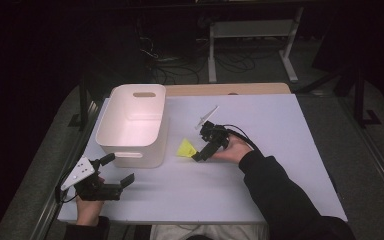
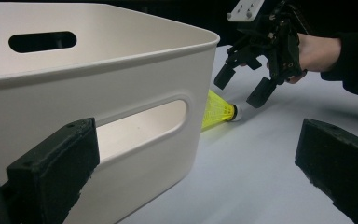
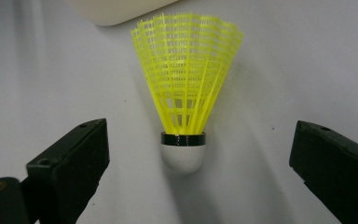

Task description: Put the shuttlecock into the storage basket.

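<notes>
Shuttlecock (image 3: 185, 93): neon yellow mesh skirt, black band, white cap. Bin (image 1: 132, 125) at left: plain cream-white. Desk (image 1: 260, 180): pale lavender-grey top, wood strip along far edge. Both claws (image 1: 196, 156) (image 1: 116, 169) black; grey plate on left one.

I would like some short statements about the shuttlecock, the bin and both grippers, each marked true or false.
1. The right gripper has its jaws open on either side of the shuttlecock. True.
2. The shuttlecock lies inside the white bin. False: it lies on the table, beside the bin.
3. The shuttlecock's skirt is yellow and its cap white. True.
4. The left gripper is shut on the bin's handle. False: it is open, holding nothing, near the bin.
5. The shuttlecock's cap points toward the bin. False: the skirt does.
</notes>
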